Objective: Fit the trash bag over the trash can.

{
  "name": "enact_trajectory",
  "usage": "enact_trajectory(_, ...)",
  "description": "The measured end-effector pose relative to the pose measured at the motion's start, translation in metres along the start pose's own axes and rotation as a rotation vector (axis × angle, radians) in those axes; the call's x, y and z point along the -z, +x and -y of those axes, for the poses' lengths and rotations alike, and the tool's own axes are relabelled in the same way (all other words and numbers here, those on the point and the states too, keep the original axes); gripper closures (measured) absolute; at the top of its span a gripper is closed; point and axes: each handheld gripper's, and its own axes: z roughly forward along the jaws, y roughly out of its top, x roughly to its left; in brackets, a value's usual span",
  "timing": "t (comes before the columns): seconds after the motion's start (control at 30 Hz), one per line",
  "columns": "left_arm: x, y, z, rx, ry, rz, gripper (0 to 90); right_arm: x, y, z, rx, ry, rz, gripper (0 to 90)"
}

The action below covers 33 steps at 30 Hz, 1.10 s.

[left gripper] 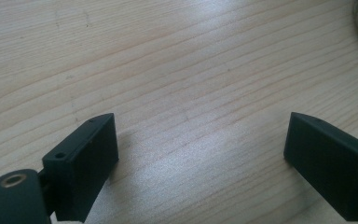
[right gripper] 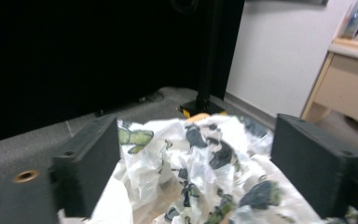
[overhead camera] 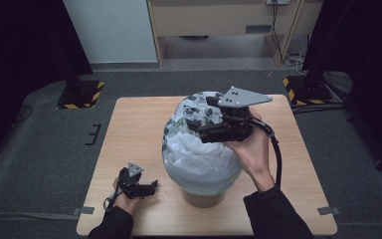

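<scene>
basket mostly hidden under plastic bag

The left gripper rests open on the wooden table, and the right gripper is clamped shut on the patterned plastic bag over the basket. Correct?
Not quite. The right gripper is open: the right gripper view shows its jaws standing apart above the patterned plastic bag, pressing nothing. The left gripper does rest open on the wooden table.

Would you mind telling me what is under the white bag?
A tan basket shows below the white bag; the bag drapes over its rim and hides its inside. The basket stands on the table.
</scene>
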Motion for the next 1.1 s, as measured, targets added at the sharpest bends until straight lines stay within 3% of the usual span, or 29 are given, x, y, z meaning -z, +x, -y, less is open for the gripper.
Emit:
enact_trajectory(0.1, 0.000, 0.000, 0.000, 0.000, 0.000, 0.000, 9.0, -0.013, 0.002, 0.009, -0.002, 0.049, 0.017, 10.3)
enact_trajectory(0.3, 0.000, 0.000, 0.000, -0.002, -0.003, 0.001, 8.8, -0.029, 0.001, 0.026, -0.042, 0.083, 0.035, 6.7)
enact_trajectory(0.67, 0.000, 0.000, 0.000, -0.006, -0.002, 0.003, 8.6, -0.048, -0.001, 0.052, -0.020, 0.267, 0.021, 4.3)
enact_trajectory(0.97, 0.000, 0.000, 0.001, -0.010, 0.001, 0.008, 8.1, -0.059, 0.003, 0.059, -0.005, 0.400, 0.018, 3.2)
enact_trajectory(1.03, 0.000, 0.000, 0.001, -0.011, 0.000, 0.009, 8.0, -0.060, 0.004, 0.060, 0.003, 0.407, 0.023, 3.5)
enact_trajectory(1.1, 0.000, 0.000, 0.001, -0.011, 0.000, 0.009, 7.9, -0.057, 0.004, 0.058, 0.001, 0.377, 0.026, 3.7)
